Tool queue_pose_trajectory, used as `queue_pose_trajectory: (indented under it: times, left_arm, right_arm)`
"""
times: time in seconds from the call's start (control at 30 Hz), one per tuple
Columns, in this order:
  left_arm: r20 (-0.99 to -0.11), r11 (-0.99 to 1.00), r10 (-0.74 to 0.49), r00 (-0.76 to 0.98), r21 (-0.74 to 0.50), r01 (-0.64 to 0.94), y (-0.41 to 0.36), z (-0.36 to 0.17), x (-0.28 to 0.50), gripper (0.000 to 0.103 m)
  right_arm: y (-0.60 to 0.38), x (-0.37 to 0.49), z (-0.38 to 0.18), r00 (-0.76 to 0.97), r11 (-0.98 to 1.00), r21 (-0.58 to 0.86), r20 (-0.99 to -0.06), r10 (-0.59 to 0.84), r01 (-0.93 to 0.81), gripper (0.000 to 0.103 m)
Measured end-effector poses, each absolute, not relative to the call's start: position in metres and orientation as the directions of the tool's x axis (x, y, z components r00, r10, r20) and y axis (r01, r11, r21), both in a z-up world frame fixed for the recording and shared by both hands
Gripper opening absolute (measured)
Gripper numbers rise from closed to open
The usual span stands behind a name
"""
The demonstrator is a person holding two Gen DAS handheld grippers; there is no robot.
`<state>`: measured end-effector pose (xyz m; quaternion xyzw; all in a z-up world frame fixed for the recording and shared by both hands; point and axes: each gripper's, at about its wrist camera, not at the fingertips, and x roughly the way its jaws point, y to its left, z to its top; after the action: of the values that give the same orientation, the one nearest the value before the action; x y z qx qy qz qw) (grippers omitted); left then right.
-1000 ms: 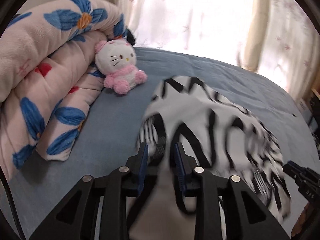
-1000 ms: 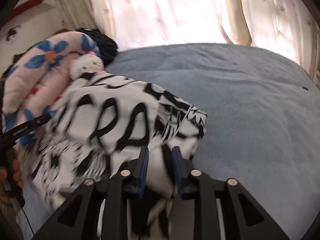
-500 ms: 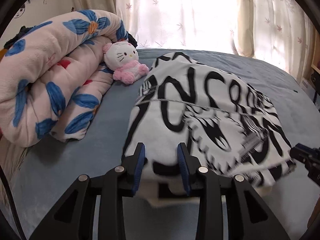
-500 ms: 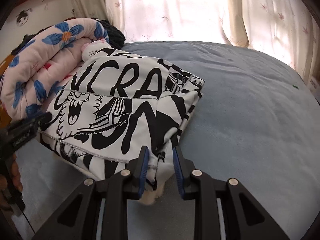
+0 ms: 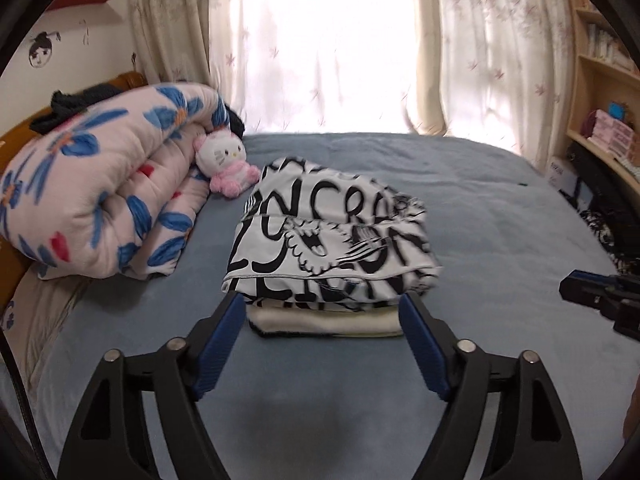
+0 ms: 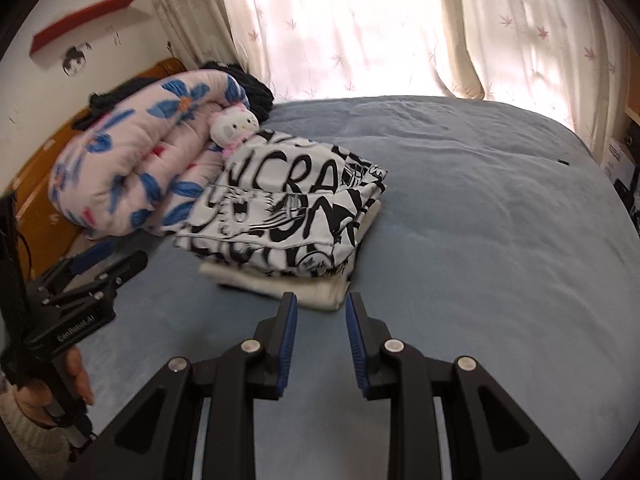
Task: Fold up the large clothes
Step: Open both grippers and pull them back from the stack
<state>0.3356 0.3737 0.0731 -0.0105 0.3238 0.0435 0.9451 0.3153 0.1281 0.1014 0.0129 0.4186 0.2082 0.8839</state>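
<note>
Folded garment (image 5: 332, 248) lies just beyond both grippers' parted, empty fingers (image 5: 222, 344).

A rolled floral quilt (image 5: 100, 196) lies on the blue bed (image 5: 500, 216), a pink plush cat (image 5: 224, 164) leaning against it, curtains (image 5: 320, 40) behind

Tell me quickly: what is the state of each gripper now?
Left gripper: open wide, holding nothing.
Right gripper: open, holding nothing; the folded garment lies free on the bed.

"GenRobot.AI" on left tongs (image 6: 108, 264) body; "NCRA" lettering on folded garment (image 6: 288, 208).
</note>
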Motion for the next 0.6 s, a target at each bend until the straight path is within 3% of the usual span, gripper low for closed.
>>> queue_pose_trajectory:
  times: [0.23, 0.37, 0.47, 0.53, 0.6]
  left_arm:
    - [-0.632, 0.999, 0.024, 0.774, -0.013, -0.042, 0.340, 0.121, 0.263, 0.082]
    - [-0.646, 0.999, 0.010, 0.763, -0.026, -0.035, 0.321, 0.140, 0.223, 0.082]
    - [-0.632, 0.998, 0.017, 0.775, -0.030, -0.046, 0.307, 0.150, 0.191, 0.082]
    - [-0.629, 0.998, 0.017, 0.778, -0.037, -0.051, 0.298, 0.150, 0.171, 0.083]
    - [-0.628, 0.998, 0.009, 0.778, -0.045, -0.048, 0.287, 0.143, 0.154, 0.083]
  right_arm:
    - [0.082, 0.223, 0.173, 0.645, 0.929, 0.116, -0.690, 0.329, -0.350, 0.044]
    - [0.064, 0.176, 0.199, 0.665, 0.927, 0.103, -0.668, 0.333, -0.360, 0.047]
    - [0.050, 0.143, 0.209, 0.682, 0.923, 0.112, -0.643, 0.349, -0.367, 0.053]
    - [0.043, 0.123, 0.208, 0.689, 0.924, 0.111, -0.635, 0.349, -0.365, 0.062]
    - [0.038, 0.107, 0.200, 0.678, 0.919, 0.122, -0.640, 0.361, -0.375, 0.063]
